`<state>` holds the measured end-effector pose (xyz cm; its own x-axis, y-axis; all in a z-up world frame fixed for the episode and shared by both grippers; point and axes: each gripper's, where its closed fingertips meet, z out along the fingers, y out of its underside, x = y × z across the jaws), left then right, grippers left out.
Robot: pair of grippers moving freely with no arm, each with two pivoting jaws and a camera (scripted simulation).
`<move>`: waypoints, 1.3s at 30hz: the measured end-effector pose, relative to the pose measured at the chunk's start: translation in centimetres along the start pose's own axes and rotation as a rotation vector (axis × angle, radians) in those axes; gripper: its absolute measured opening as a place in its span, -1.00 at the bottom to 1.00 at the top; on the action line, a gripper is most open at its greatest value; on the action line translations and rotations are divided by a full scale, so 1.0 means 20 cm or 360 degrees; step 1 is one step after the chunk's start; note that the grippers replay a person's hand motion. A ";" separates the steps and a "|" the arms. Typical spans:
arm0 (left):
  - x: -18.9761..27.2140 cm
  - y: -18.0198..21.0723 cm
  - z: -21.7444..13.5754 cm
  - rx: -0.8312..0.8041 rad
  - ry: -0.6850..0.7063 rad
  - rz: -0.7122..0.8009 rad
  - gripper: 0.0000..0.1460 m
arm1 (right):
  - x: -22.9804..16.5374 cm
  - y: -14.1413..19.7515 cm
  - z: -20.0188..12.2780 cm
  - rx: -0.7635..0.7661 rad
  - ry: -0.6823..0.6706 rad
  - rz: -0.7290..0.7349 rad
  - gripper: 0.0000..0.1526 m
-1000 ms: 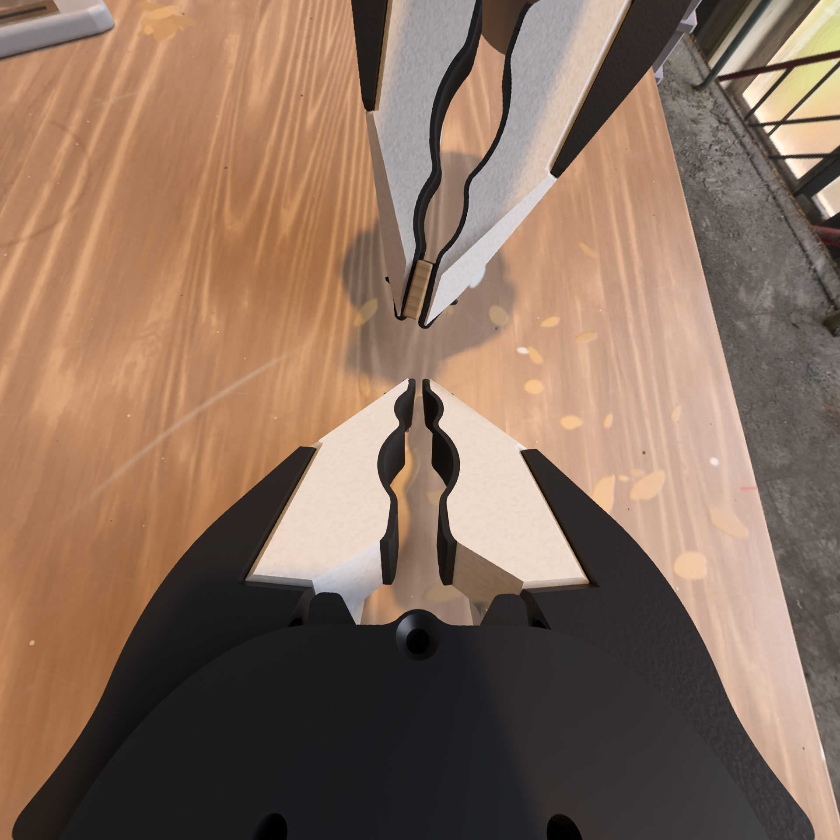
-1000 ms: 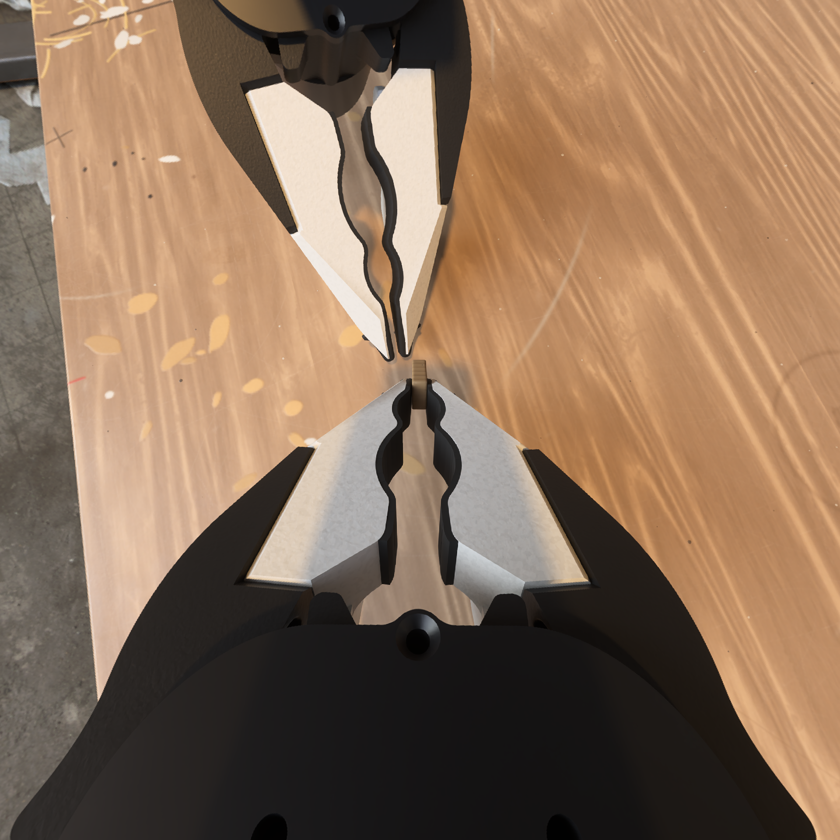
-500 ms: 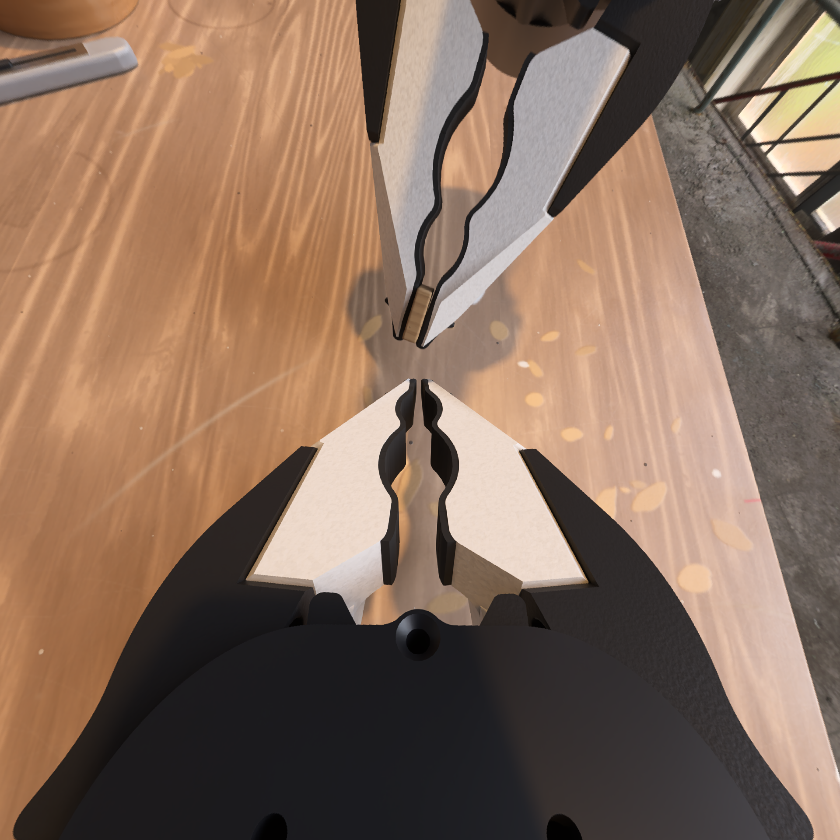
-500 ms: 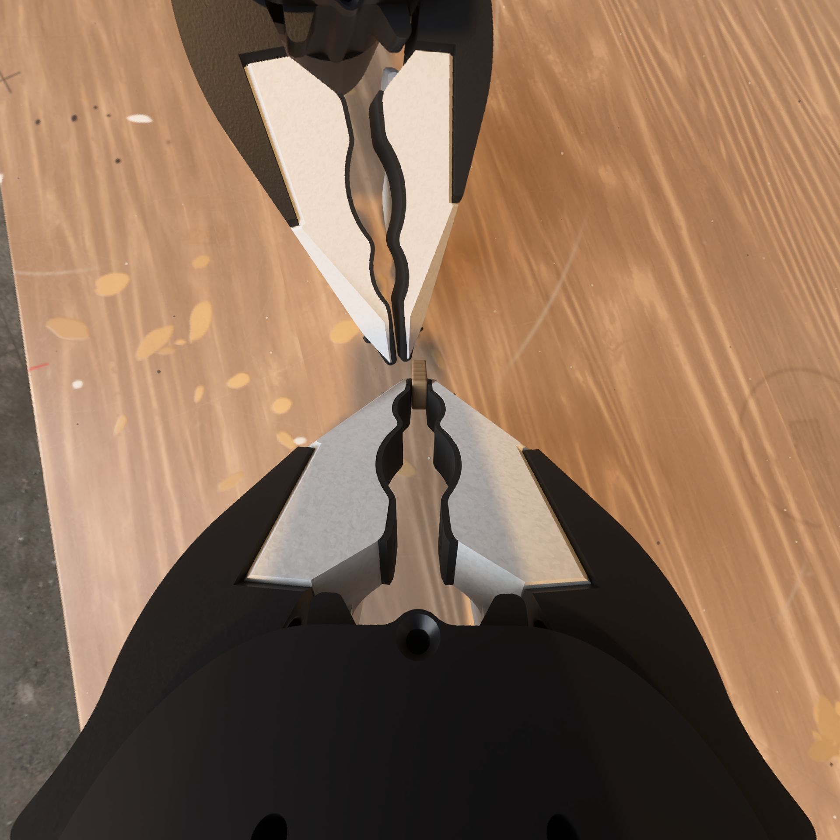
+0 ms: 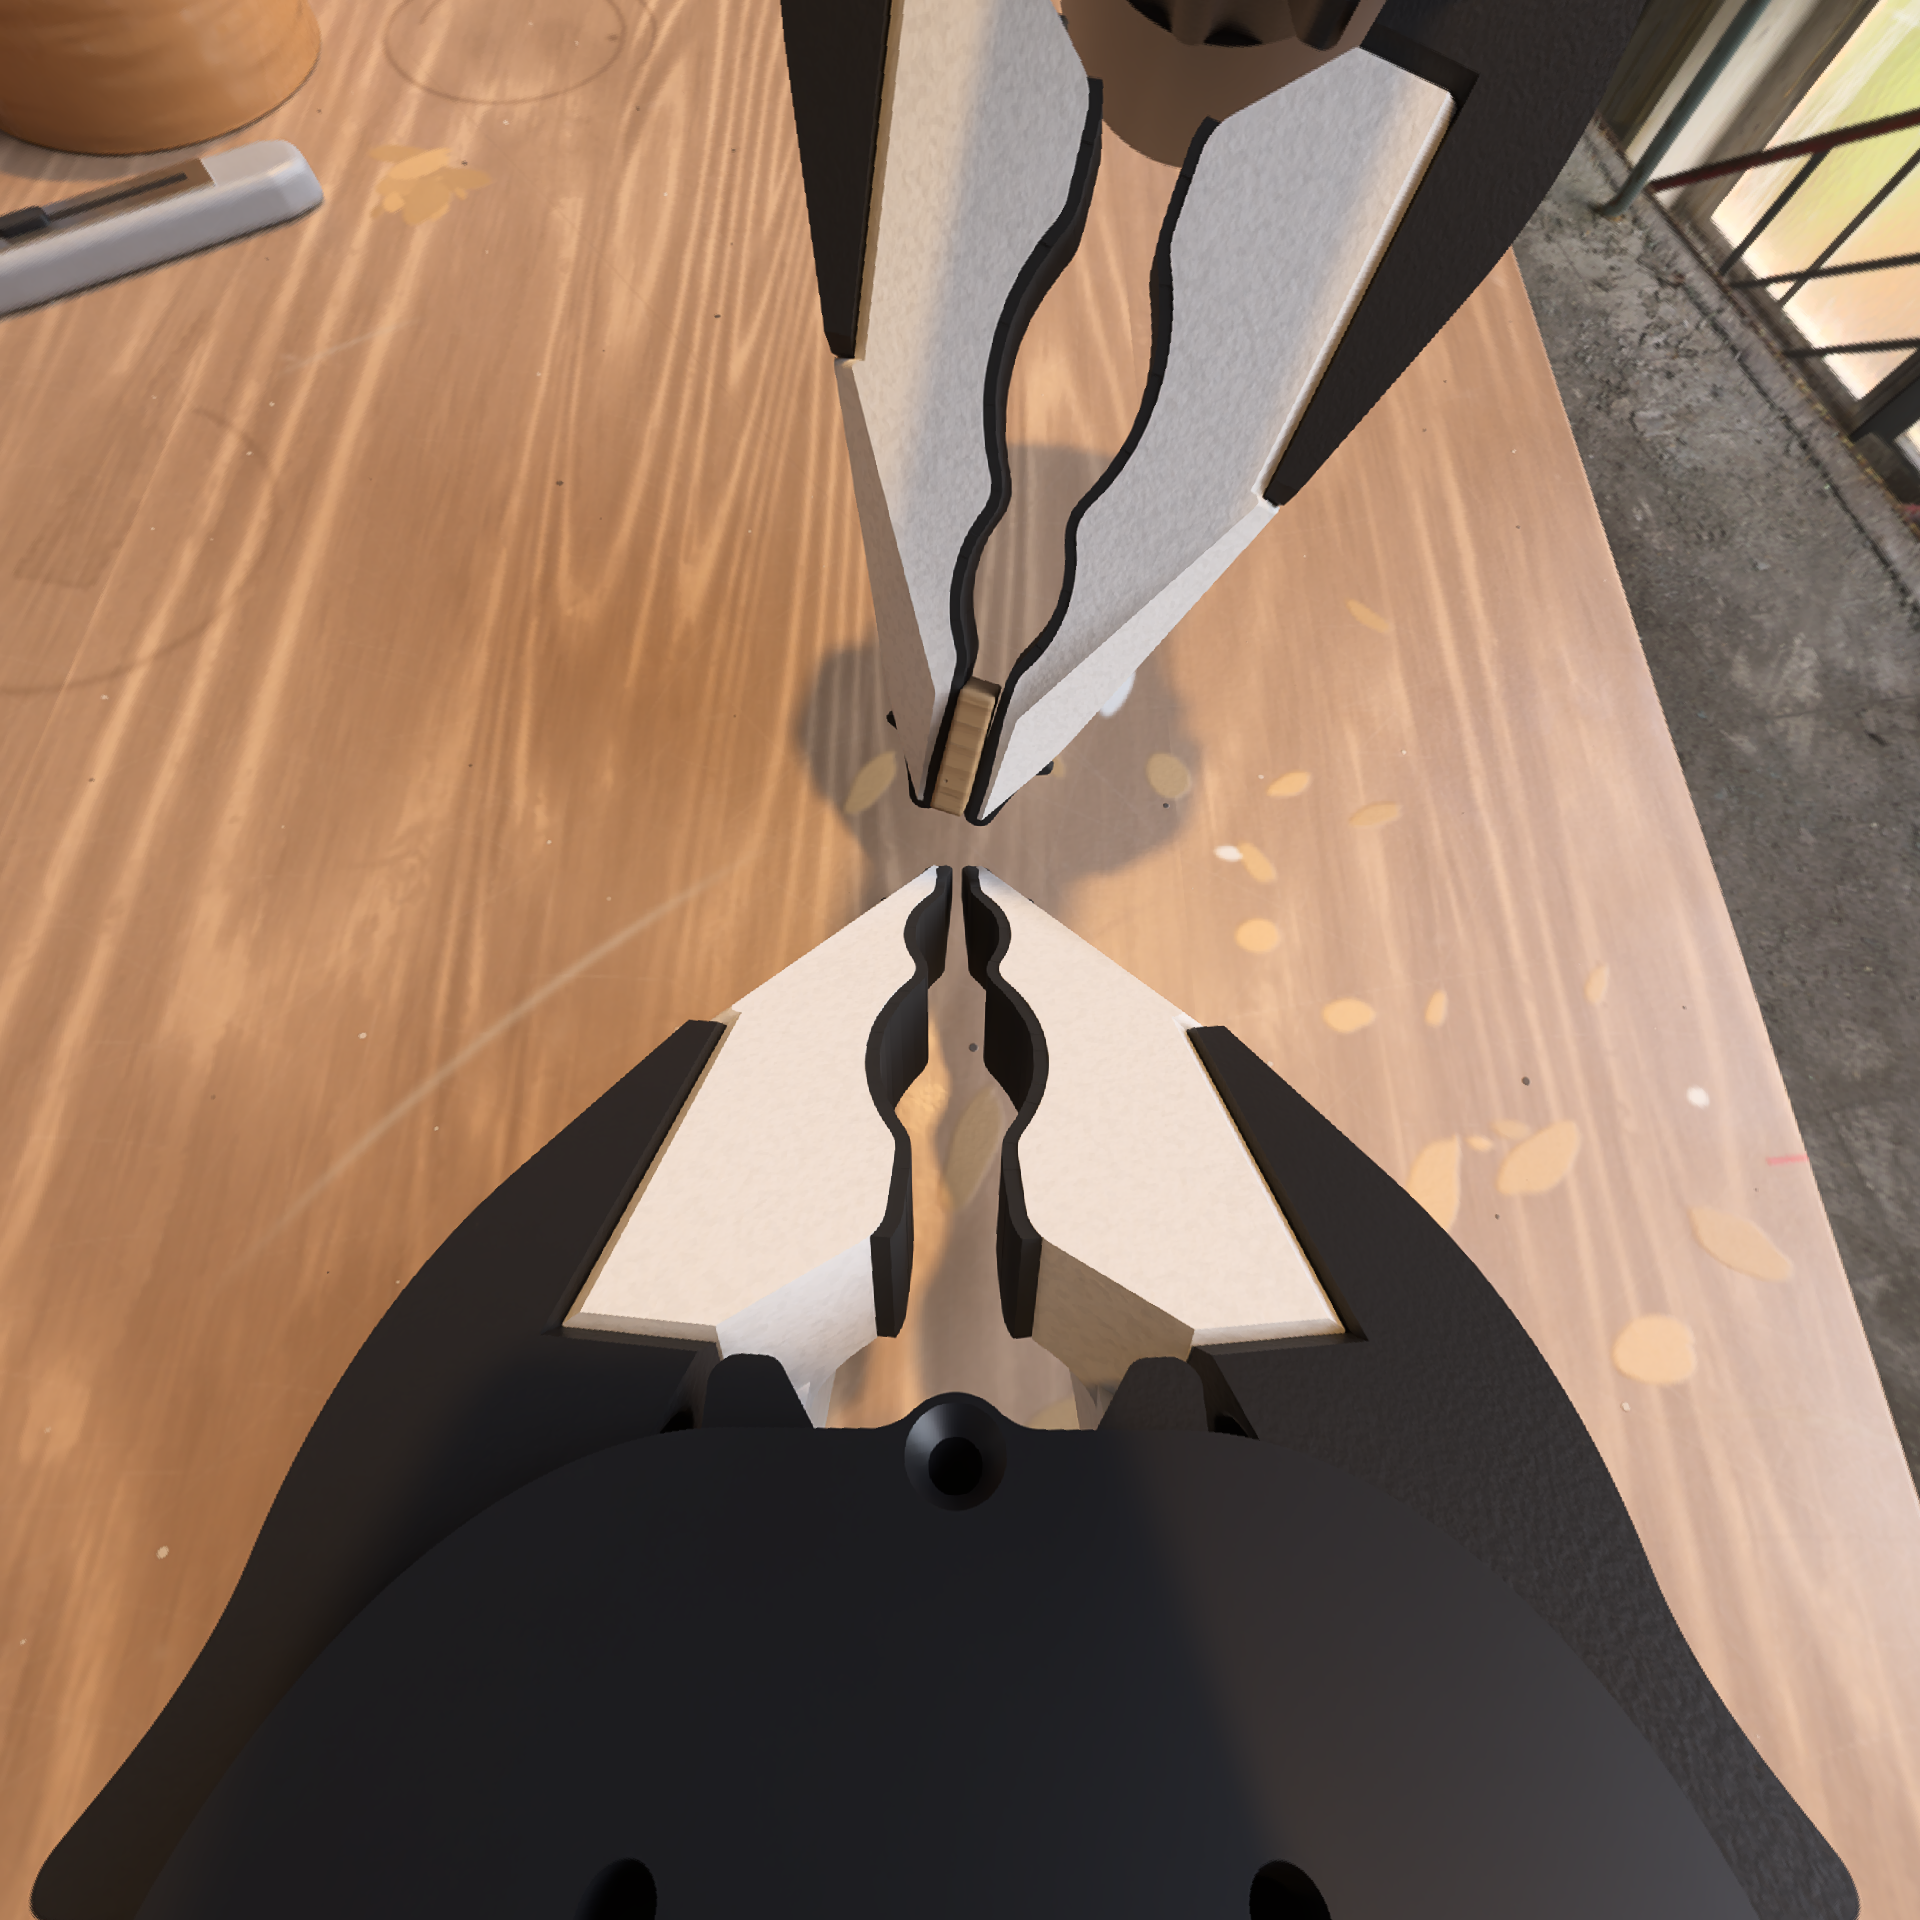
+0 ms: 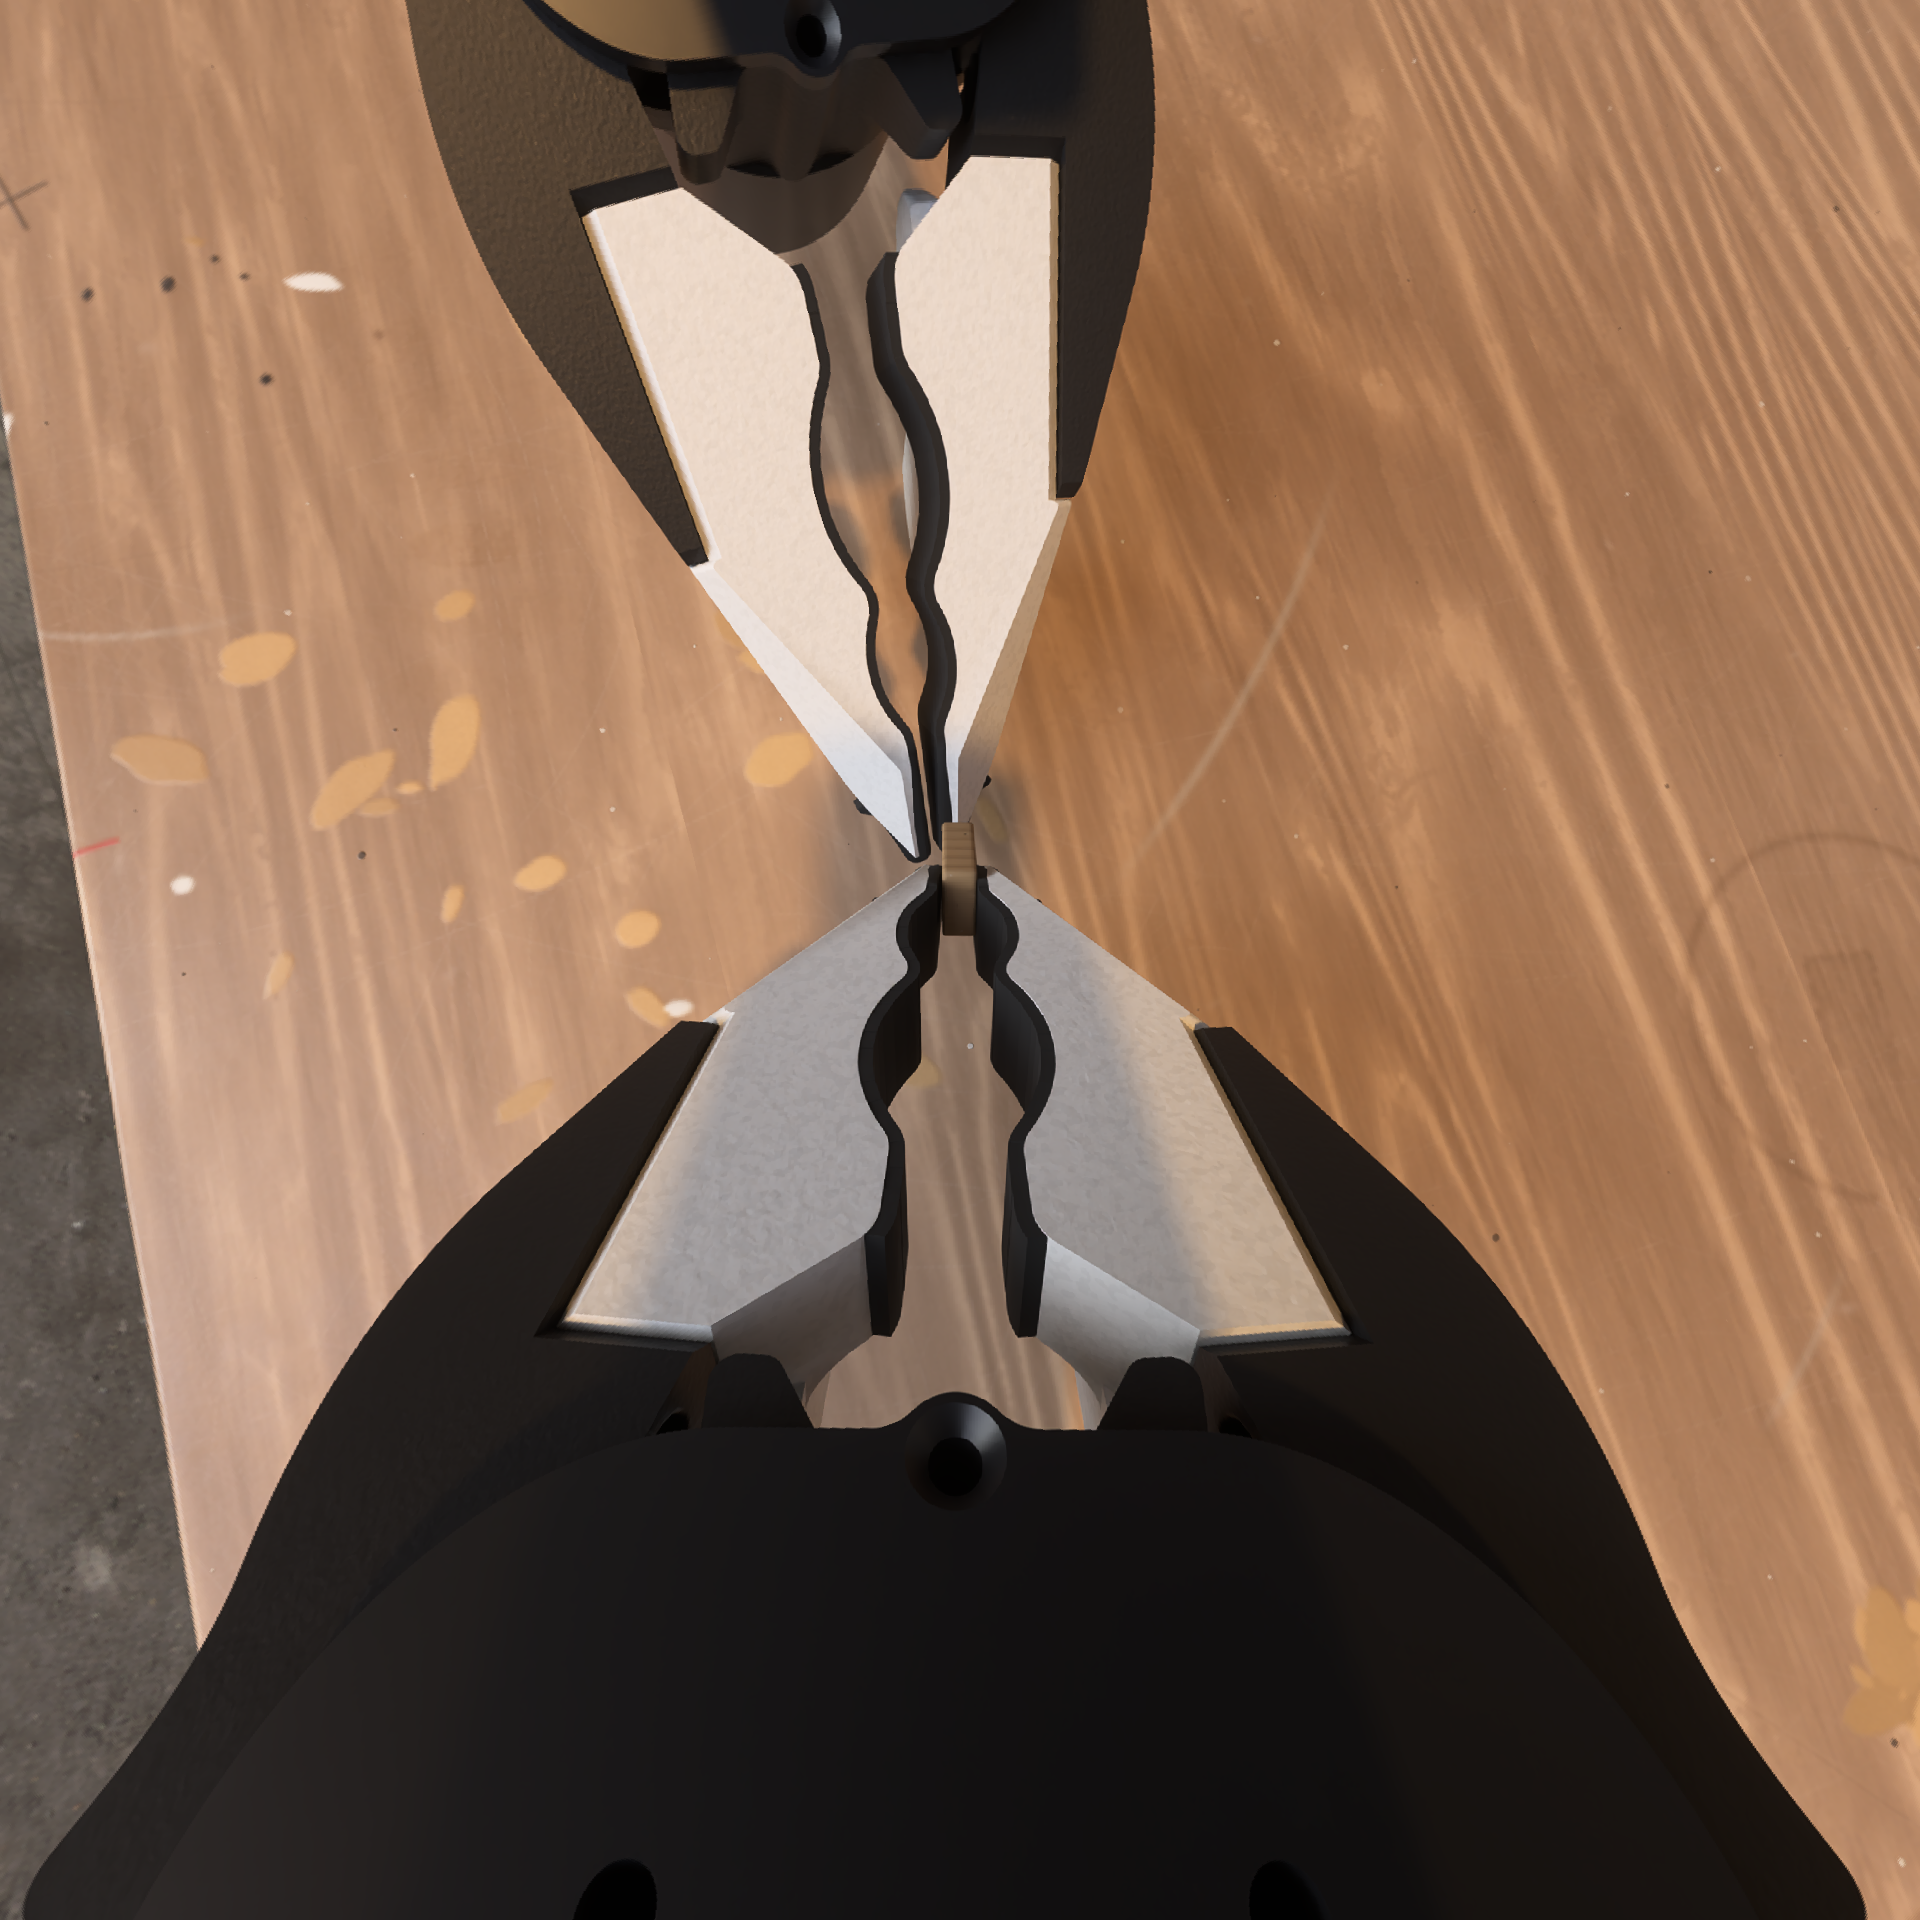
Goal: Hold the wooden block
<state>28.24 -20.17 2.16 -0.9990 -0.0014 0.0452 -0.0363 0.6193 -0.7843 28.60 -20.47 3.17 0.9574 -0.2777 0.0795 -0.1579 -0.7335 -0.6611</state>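
Note:
A small pale wooden block is pinched upright between the tips of my right gripper, above the wooden table. In the left wrist view the right gripper reaches in from the top with the block at its tips. My left gripper is shut and empty, tip to tip with the right one, a small gap apart. In the right wrist view the left gripper comes from the top, its tips just left of the block's far end.
A grey utility knife and a round wooden bowl lie at the far left of the table. Pale wood flakes are scattered near the table's right edge. Concrete floor and a railing lie beyond.
Both grippers have drifted over the table, bringing the knife and bowl into the left view. The tips stand slightly closer together. The right gripper keeps its grip on the block.

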 end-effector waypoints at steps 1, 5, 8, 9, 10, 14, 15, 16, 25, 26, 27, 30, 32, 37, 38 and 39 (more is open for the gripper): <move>0.00 0.00 0.00 0.0002 0.0000 0.0002 -0.98 | 0.00 0.00 0.00 0.0007 0.0000 0.0000 -0.94; 0.00 0.00 -0.01 0.0019 0.0013 -0.0009 -0.96 | 0.00 -0.01 0.00 0.0027 -0.0002 0.0003 -0.94; 0.00 -0.01 -0.01 0.0028 0.0016 -0.0007 -0.96 | 0.00 -0.01 -0.01 0.0037 -0.0003 0.0009 -0.94; 0.01 -0.01 -0.01 0.0031 0.0019 -0.0006 -0.96 | 0.00 -0.01 -0.01 0.0043 -0.0007 0.0012 -0.94; 0.01 -0.01 -0.01 0.0030 0.0023 -0.0005 -0.95 | -0.01 -0.01 -0.02 0.0052 -0.0012 0.0017 -0.94; 0.01 -0.01 0.00 0.0022 0.0027 0.0004 -0.95 | -0.01 -0.02 -0.02 0.0069 -0.0025 0.0036 -0.94; 0.01 -0.01 0.00 0.0019 0.0027 0.0008 -0.96 | -0.01 -0.01 -0.02 0.0068 -0.0027 0.0037 -0.94; 0.01 -0.01 0.00 0.0013 0.0027 0.0011 -0.96 | -0.01 -0.01 -0.02 0.0065 -0.0026 0.0036 -0.94; 0.01 -0.01 0.00 0.0002 0.0048 -0.0003 -0.90 | 0.00 0.00 0.00 0.0029 -0.0008 0.0025 -0.94; 0.01 -0.01 0.00 0.0007 0.0047 -0.0005 -0.91 | 0.00 0.00 0.00 0.0034 -0.0012 0.0027 -0.94; 0.01 -0.01 0.00 0.0011 0.0048 -0.0006 -0.92 | 0.00 0.00 -0.01 0.0037 -0.0013 0.0029 -0.94; 0.01 -0.01 0.00 0.0019 0.0045 0.0000 -0.93 | 0.00 0.00 -0.01 0.0043 -0.0014 0.0032 -0.94; 0.01 -0.01 0.00 0.0020 0.0044 0.0005 -0.94 | 0.00 0.00 -0.01 0.0047 -0.0019 0.0036 -0.94; 0.01 -0.01 -0.01 0.0022 0.0045 0.0016 -0.96 | -0.01 -0.01 -0.01 0.0064 -0.0036 0.0044 -0.94; 0.01 -0.01 -0.01 0.0024 0.0046 0.0014 -0.97 | -0.01 -0.01 -0.01 0.0065 -0.0034 0.0043 -0.94; 0.01 -0.01 -0.01 0.0025 0.0046 0.0012 -0.97 | -0.01 -0.01 -0.01 0.0065 -0.0031 0.0041 -0.94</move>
<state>28.08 -20.20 2.42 -0.9980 0.0257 0.0570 -0.0297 0.6069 -0.7942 28.46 -20.46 3.40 0.9577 -0.2838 0.0478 -0.1730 -0.7003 -0.6926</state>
